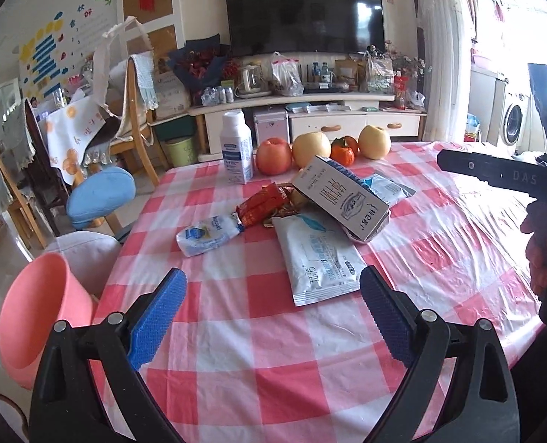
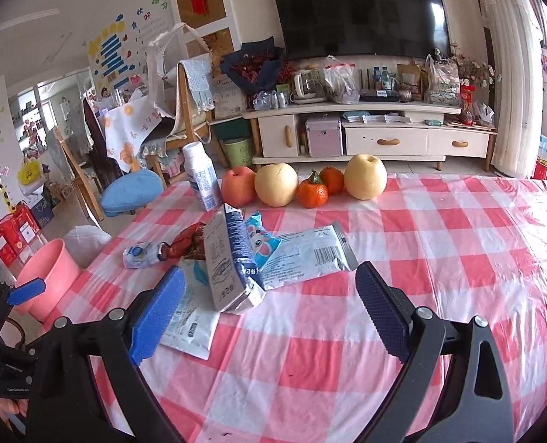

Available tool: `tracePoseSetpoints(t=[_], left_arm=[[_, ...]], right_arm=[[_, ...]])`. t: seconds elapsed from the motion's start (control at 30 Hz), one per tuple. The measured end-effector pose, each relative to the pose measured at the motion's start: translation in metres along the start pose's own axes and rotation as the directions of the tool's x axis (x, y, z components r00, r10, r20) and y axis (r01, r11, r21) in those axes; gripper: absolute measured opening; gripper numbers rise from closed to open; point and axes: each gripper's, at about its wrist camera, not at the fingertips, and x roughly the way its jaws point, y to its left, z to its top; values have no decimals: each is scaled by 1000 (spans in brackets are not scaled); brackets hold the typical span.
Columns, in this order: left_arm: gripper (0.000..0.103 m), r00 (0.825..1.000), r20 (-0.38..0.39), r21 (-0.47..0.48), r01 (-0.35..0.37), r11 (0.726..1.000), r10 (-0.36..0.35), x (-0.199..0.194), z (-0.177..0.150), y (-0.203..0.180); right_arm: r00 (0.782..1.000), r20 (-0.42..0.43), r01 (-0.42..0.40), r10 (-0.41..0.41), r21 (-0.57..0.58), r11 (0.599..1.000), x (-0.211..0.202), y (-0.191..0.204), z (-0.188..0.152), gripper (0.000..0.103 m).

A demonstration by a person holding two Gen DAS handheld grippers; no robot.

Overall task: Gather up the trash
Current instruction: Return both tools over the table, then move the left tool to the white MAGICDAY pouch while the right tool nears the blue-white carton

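A pile of trash lies mid-table: a crushed milk carton (image 1: 341,199) (image 2: 229,262), a white flat pouch (image 1: 315,258) (image 2: 192,317), a red snack wrapper (image 1: 264,205) (image 2: 190,243), a small crumpled white-blue wrapper (image 1: 207,236) (image 2: 140,254), and a white barcode pouch (image 2: 306,254) (image 1: 387,188). A pink bin (image 1: 40,317) (image 2: 48,280) stands by the table's left edge. My left gripper (image 1: 273,313) is open and empty, short of the pouch. My right gripper (image 2: 269,310) is open and empty, just before the carton.
A white bottle (image 1: 238,147) (image 2: 201,175), an apple (image 1: 273,155), two pears and tangerines (image 2: 315,188) stand in a row at the far table edge. A blue stool (image 1: 101,195) and chairs stand left of the table. The right gripper's body (image 1: 524,177) shows at the right.
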Motion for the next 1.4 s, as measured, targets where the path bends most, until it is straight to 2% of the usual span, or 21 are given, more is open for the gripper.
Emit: tracePoseSetpoints(t=[0.13, 0.4, 0.6, 0.7, 0.83, 1.07, 1.2, 1.4], left_arm=[[94, 999, -27, -34, 19, 999, -20, 18, 3, 7], [94, 998, -67, 31, -20, 999, 22, 66, 16, 32], [94, 996, -88, 150, -12, 989, 25, 100, 29, 65], [94, 993, -113, 172, -3, 985, 23, 116, 35, 82], [94, 991, -128, 164, 51, 985, -30, 134, 46, 97], [94, 976, -199, 238, 130, 962, -82, 168, 50, 94], [94, 967, -232, 258, 161, 953, -100, 184, 51, 94], [94, 955, -274, 260, 188, 947, -114, 206, 50, 97]], right_arm=[[1000, -21, 7, -8, -19, 1000, 11, -2, 3, 94], [994, -94, -49, 49, 4, 999, 45, -7, 6, 94], [976, -148, -150, 163, 97, 984, 73, -14, 4, 94], [966, -155, -186, 206, 132, 974, 83, -14, 4, 94], [960, -162, -209, 228, 127, 970, 94, -7, 3, 94], [940, -188, -258, 286, 158, 953, 112, -3, 0, 93], [928, -196, -277, 316, 202, 939, 121, -7, -2, 84], [920, -197, -297, 340, 219, 929, 127, -8, -3, 80]])
